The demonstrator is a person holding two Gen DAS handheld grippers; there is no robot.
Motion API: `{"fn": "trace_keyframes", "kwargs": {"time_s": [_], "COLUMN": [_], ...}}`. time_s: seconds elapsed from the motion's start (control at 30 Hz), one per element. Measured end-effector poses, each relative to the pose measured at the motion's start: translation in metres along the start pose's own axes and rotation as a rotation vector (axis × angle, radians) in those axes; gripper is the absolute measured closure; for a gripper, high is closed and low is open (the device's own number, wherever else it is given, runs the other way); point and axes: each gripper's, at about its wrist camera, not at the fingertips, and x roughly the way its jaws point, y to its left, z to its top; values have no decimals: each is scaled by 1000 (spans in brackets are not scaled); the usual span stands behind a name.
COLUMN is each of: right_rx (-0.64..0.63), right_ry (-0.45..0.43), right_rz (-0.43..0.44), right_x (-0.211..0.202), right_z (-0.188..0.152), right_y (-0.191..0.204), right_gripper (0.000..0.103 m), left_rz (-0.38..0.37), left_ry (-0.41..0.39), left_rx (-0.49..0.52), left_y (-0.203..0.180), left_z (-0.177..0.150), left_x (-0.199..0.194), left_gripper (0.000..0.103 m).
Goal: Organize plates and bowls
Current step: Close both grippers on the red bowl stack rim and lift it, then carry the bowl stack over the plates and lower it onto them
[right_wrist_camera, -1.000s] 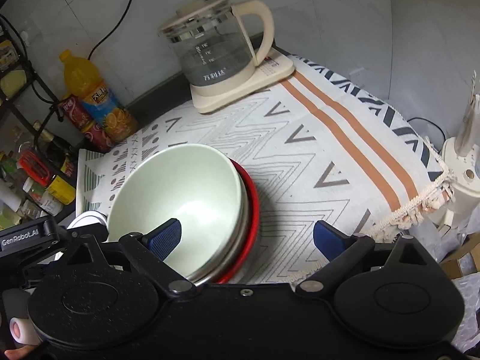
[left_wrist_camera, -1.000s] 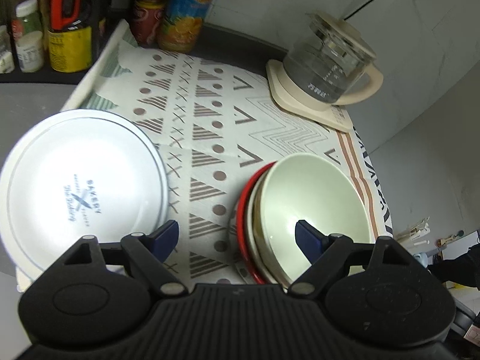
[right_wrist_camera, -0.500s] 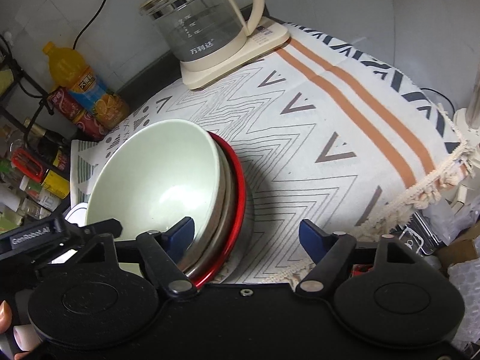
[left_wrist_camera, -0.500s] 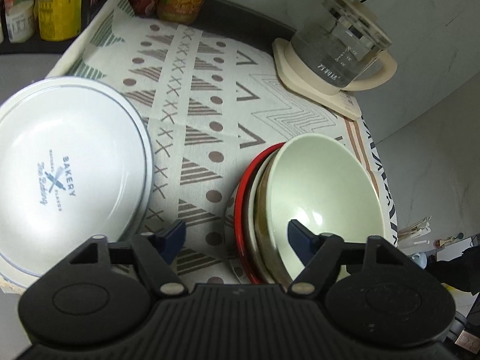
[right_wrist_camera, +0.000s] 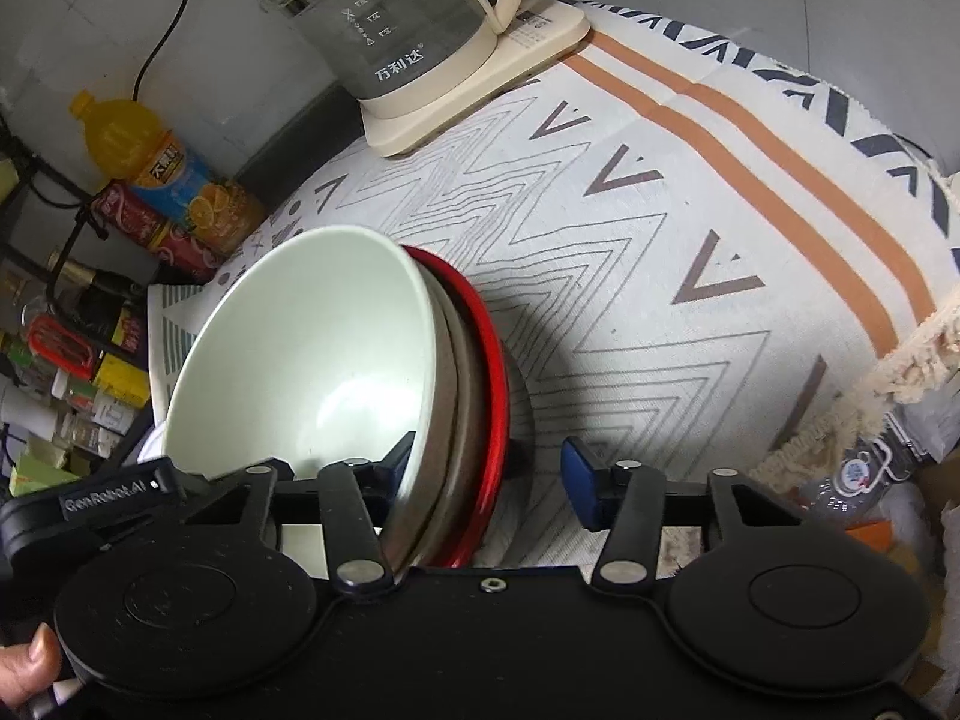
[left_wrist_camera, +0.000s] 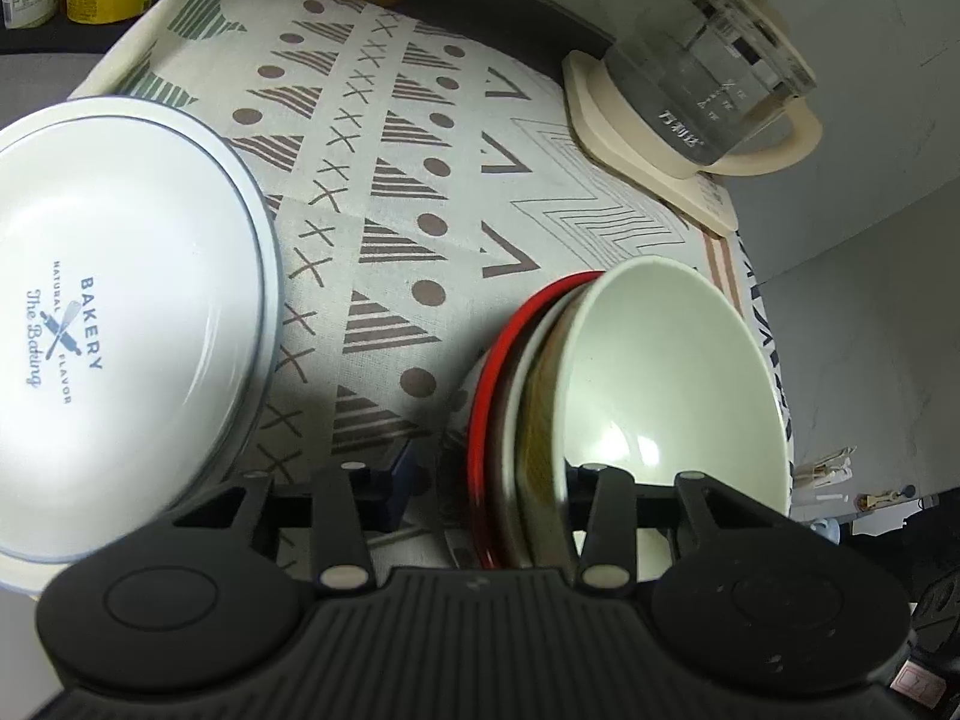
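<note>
Near the surface's front edge: both your claws straddle the bowl stack.
Left claw and right claw gape wide around its rims.

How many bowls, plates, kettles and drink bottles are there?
Bowls: 3 (green bowl, brownish bowl, red bowl, nested)
Plates: 1 (white plate)
Kettles: 1 (kettle)
Drink bottles: 2 (orange bottle, red bottle)
Total: 7

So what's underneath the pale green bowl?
The pale green bowl is nested in a stack: below it show the rim of a brownish bowl and a red rim at the bottom. Their insides are covered, so I can't tell an exact count.
</note>
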Motion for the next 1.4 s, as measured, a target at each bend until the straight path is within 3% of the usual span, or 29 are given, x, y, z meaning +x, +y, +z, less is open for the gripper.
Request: {"fn": "trace_keyframes", "kwargs": {"time_s": [0.07, 0.3, 0.9, 1.4], "right_rx": [7, -3, -66, -152], "right_ry": [5, 1, -72, -74], "right_rz": [19, -5, 57, 129], "right_x": [3, 3, -22, -26], "right_z": [2, 6, 26, 22], "right_y": [0, 1, 36, 86], "right_gripper": [63, 70, 70, 70], "left_rz": [-18, -6, -22, 7], "left_ry": [10, 5, -111, -208], "left_rx": [-11, 18, 46, -6], "left_y": [1, -5, -16, 15], "left_z": [1, 2, 22, 26], "left_x": [4, 5, -43, -92], "left_gripper": [72, 74, 74, 74]}}
